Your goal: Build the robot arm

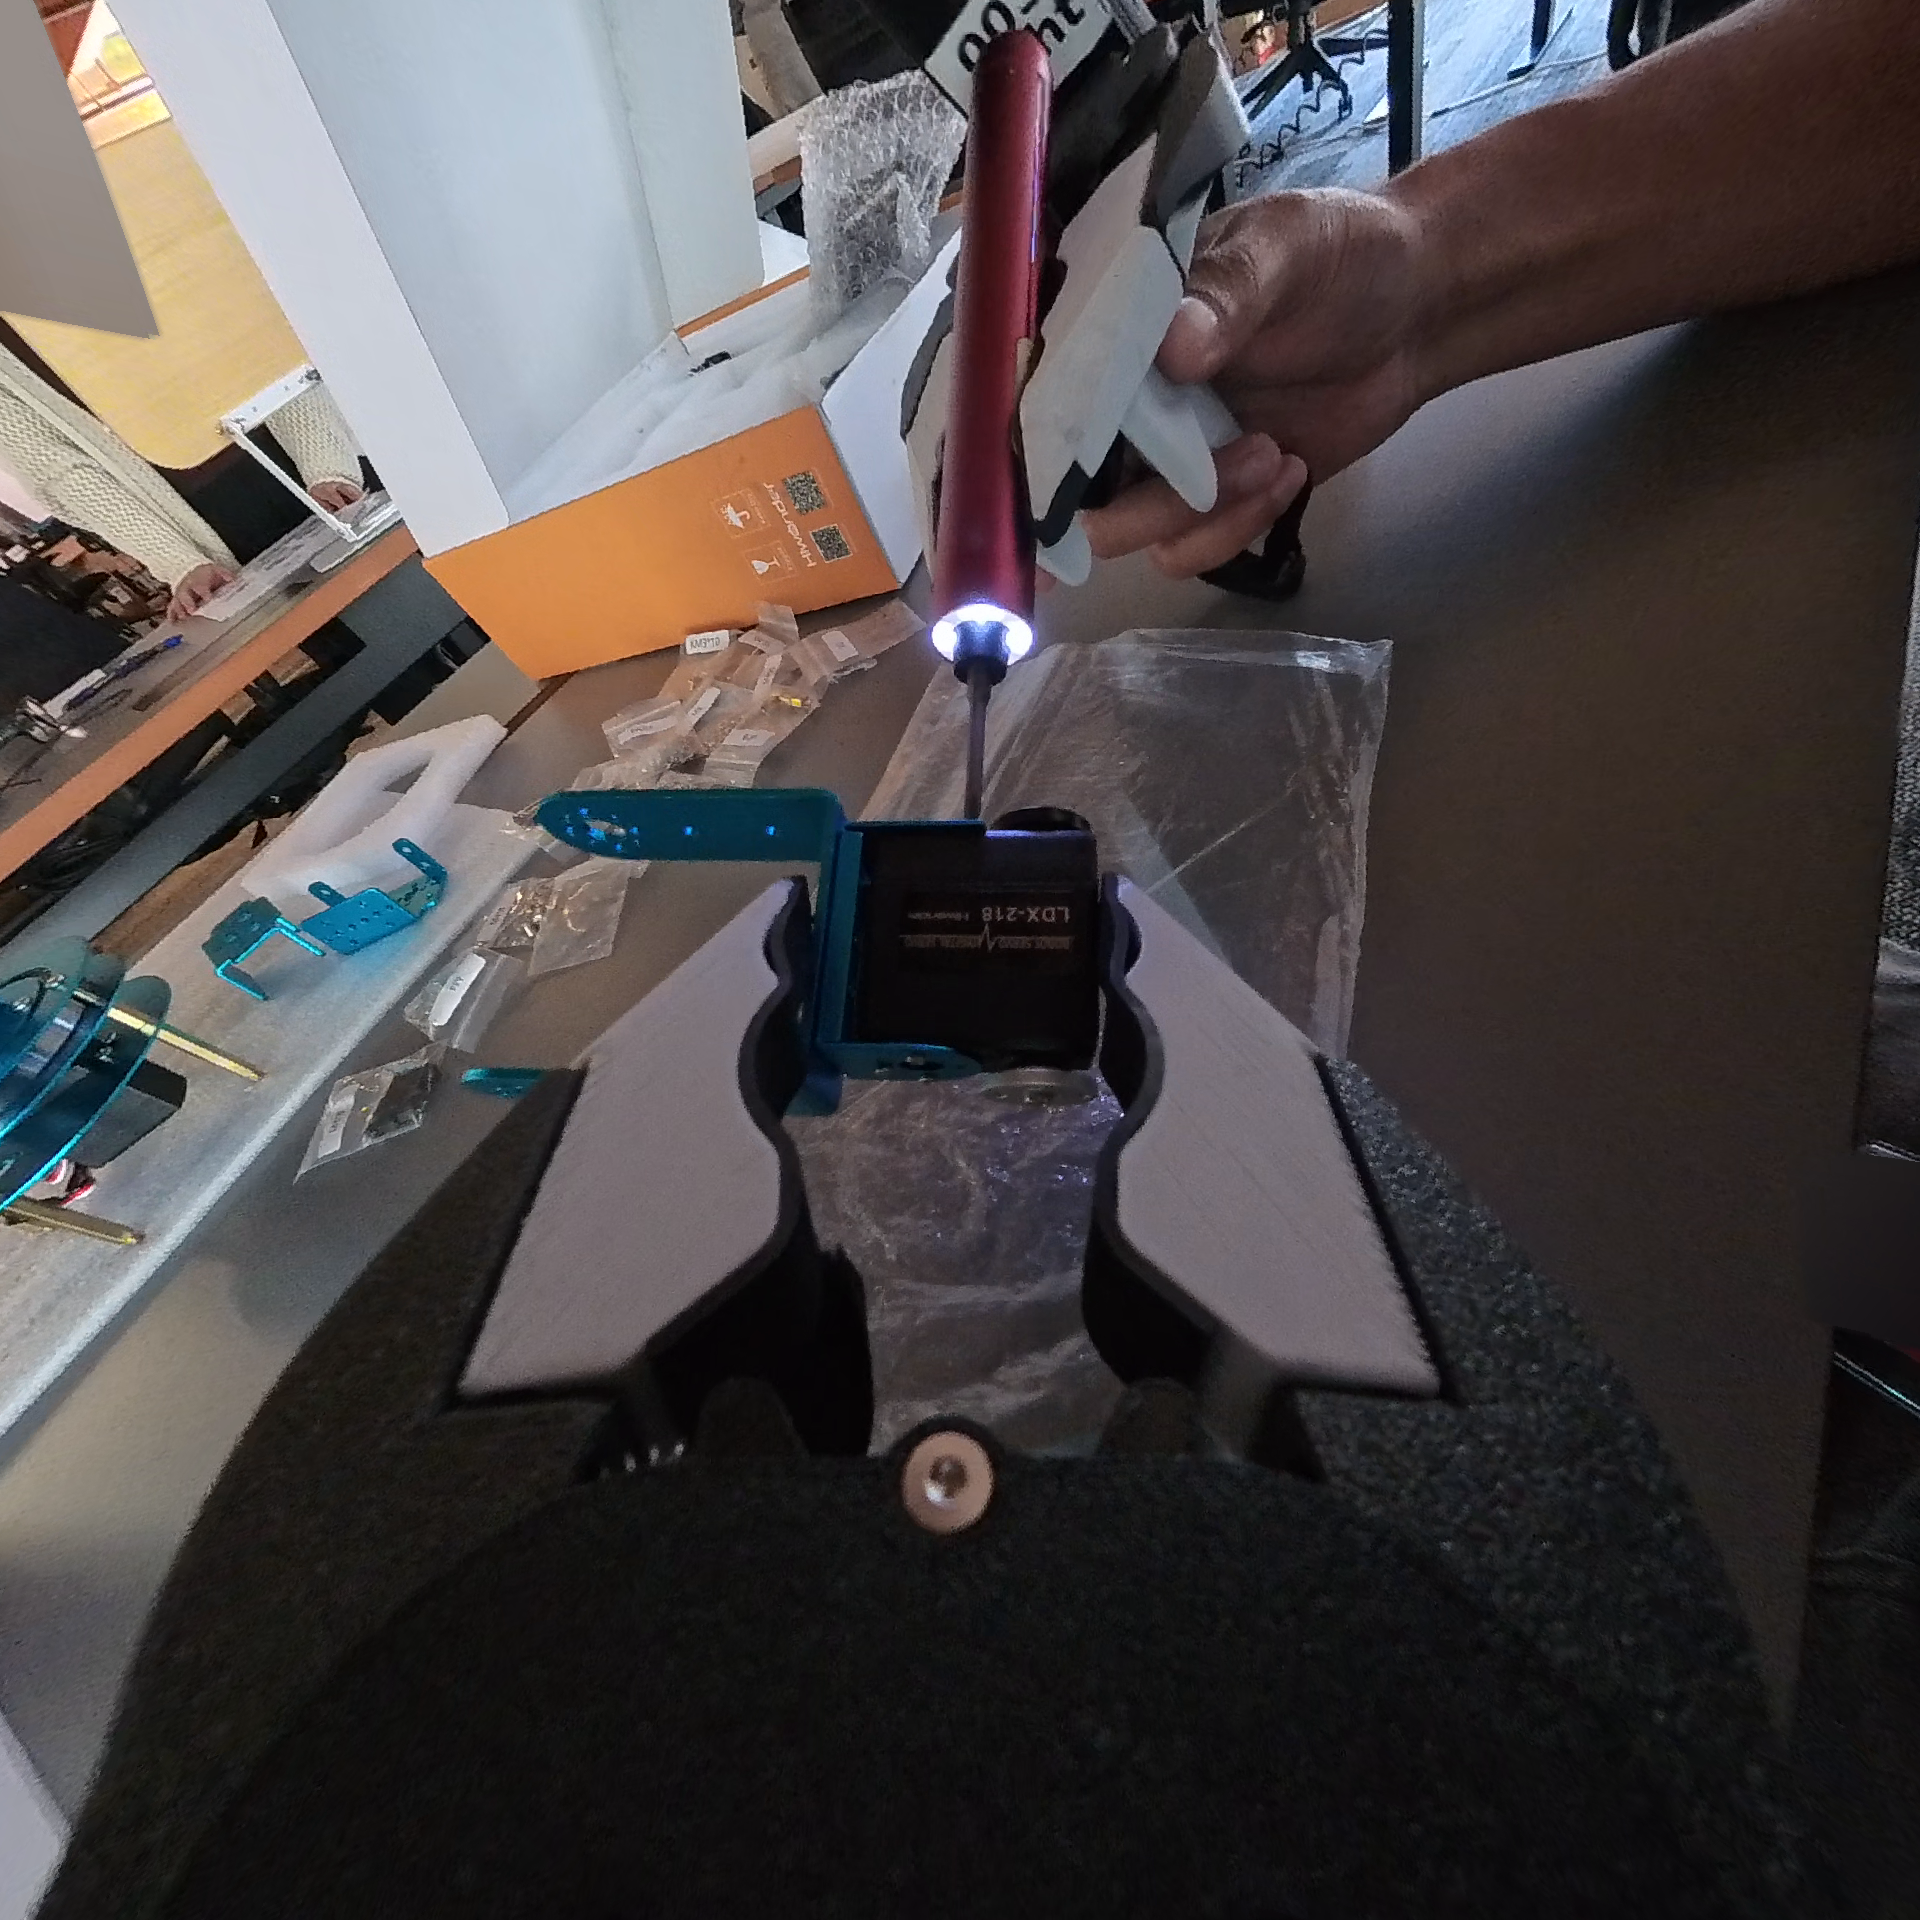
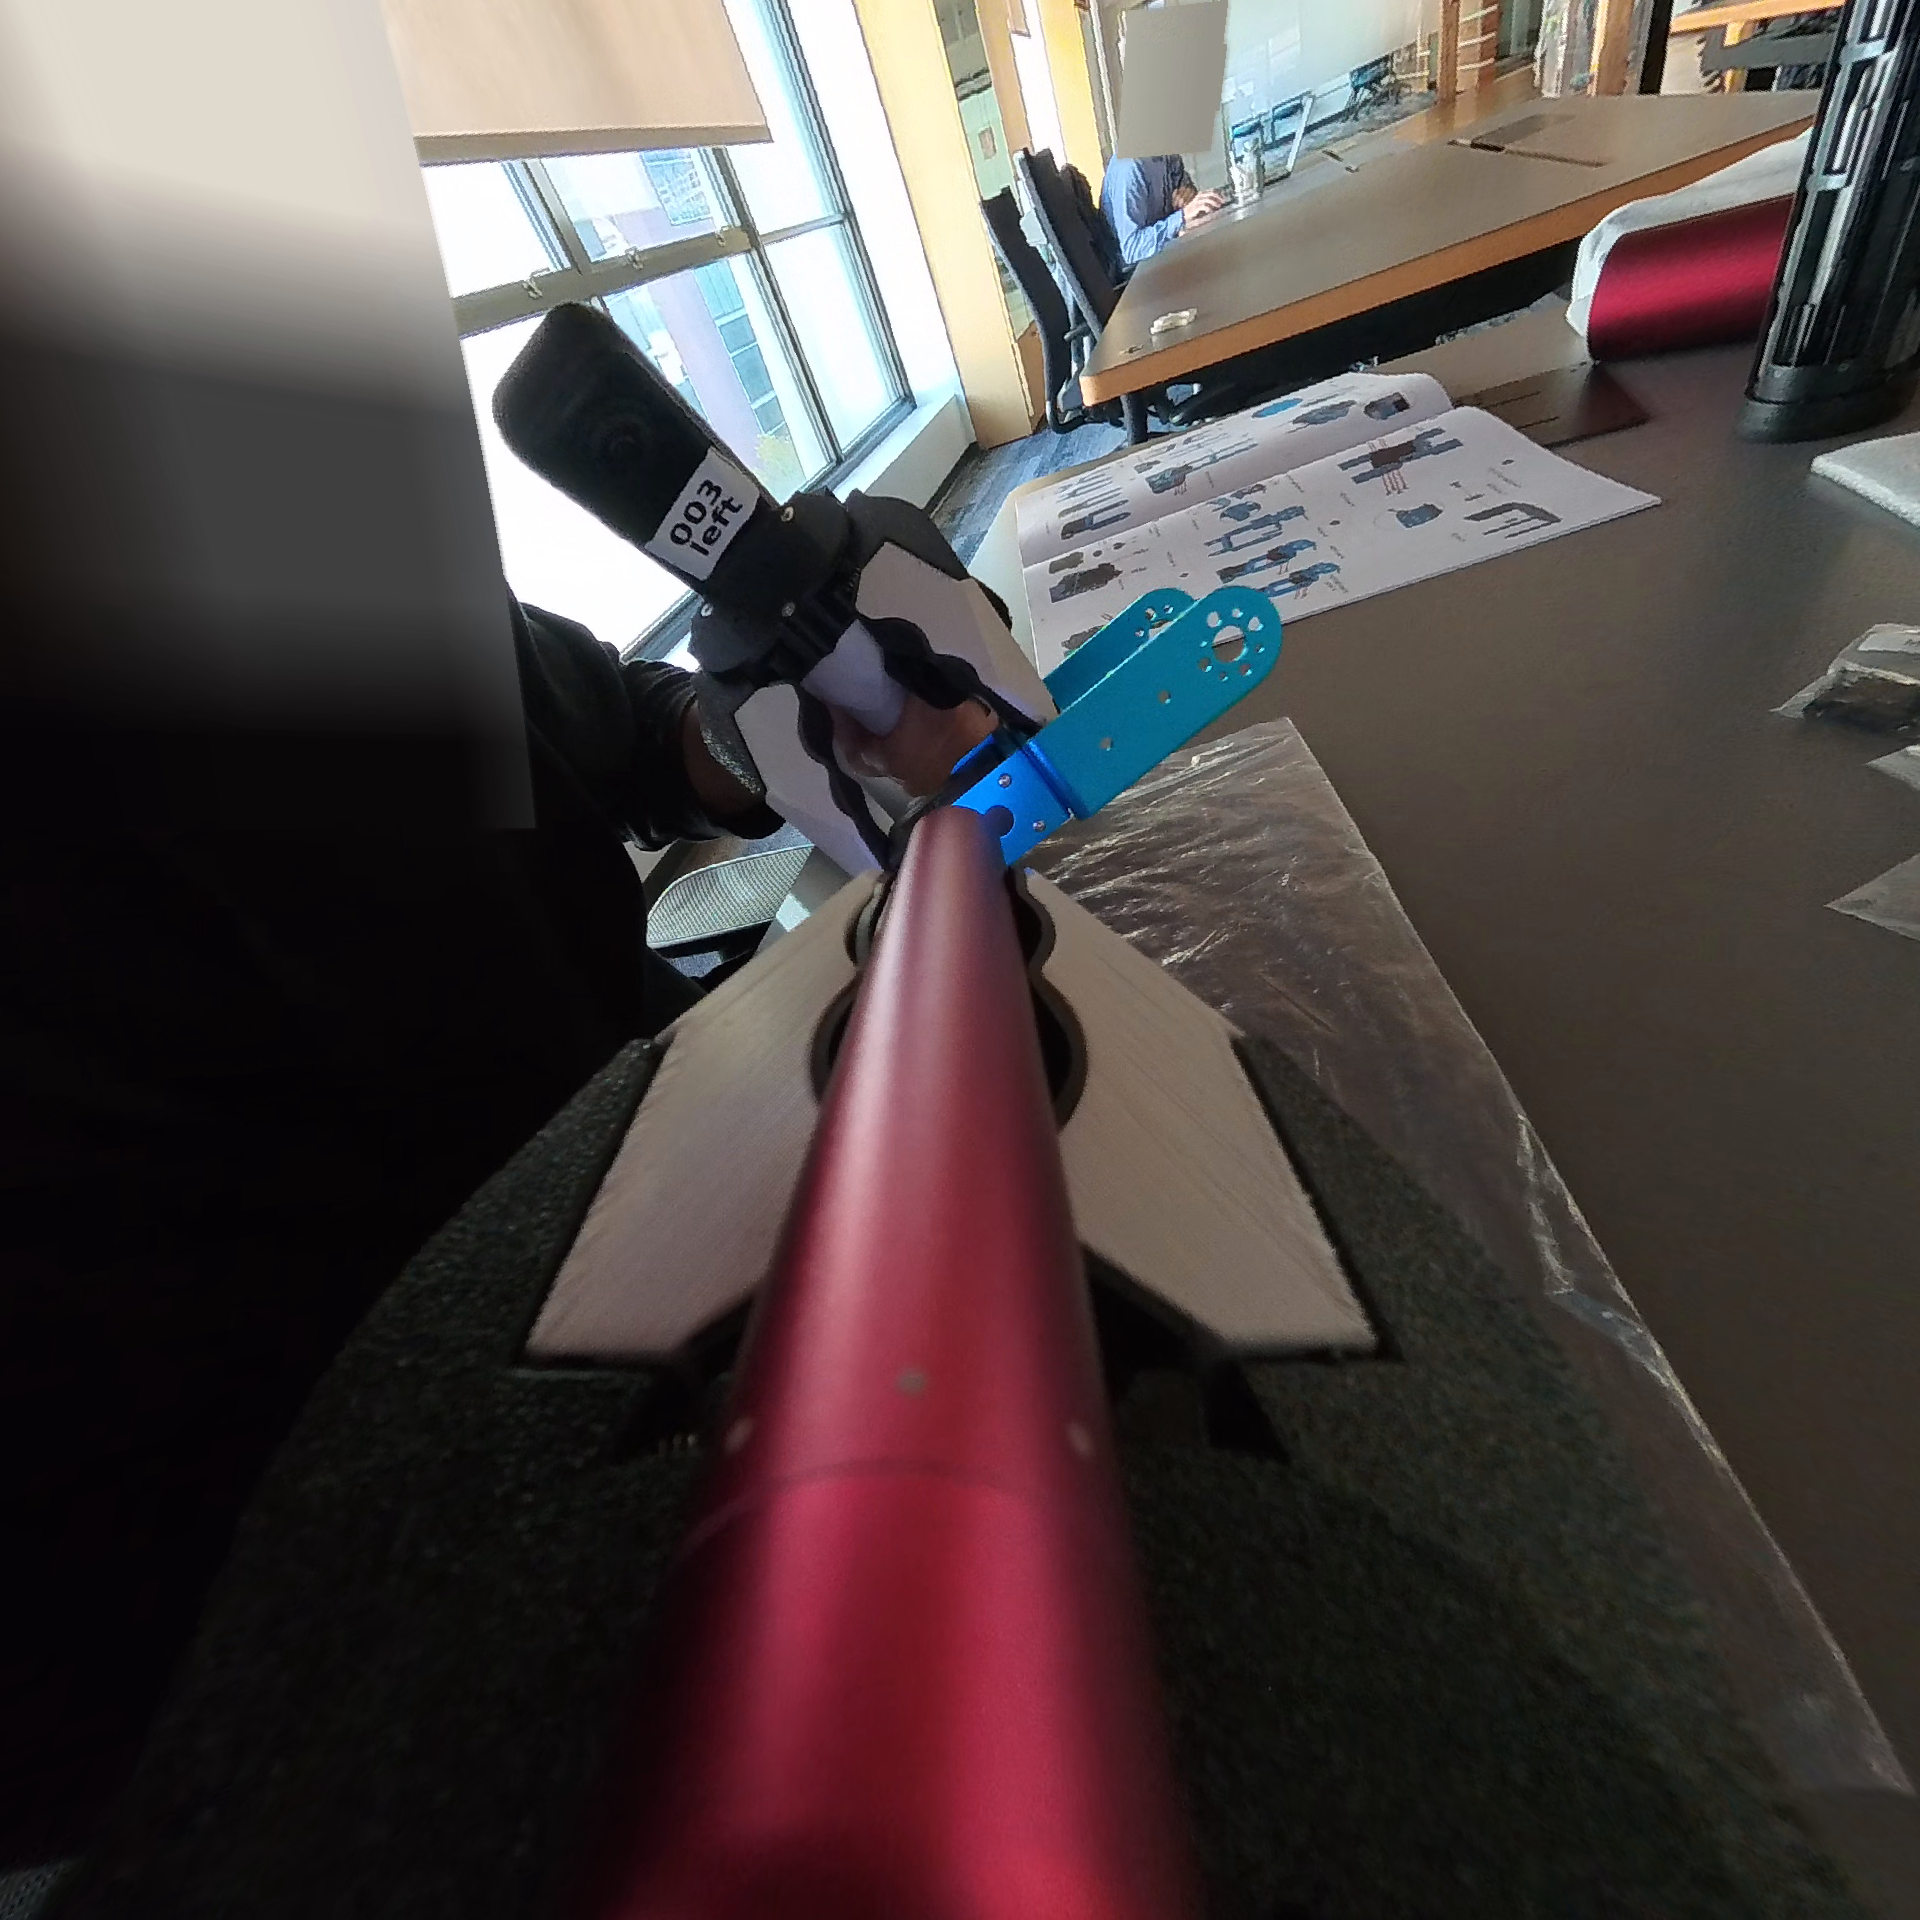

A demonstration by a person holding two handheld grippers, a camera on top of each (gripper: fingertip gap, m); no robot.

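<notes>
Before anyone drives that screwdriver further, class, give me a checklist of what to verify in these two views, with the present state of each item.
1. Left gripper shut on the black servo with its blue bracket: ok, fingers press both sides.
2. Right gripper shut on the red screwdriver: ok, the barrel lies between the fingers.
3. Screwdriver light on: ok, a white ring glows at its tip.
4. Bit reaches the servo's top edge: ok, though whether it sits in a screw head: cannot tell.
5. Plastic sheet lies under the work: ok.
6. Loose small bags are apart from the servo: ok.
</notes>
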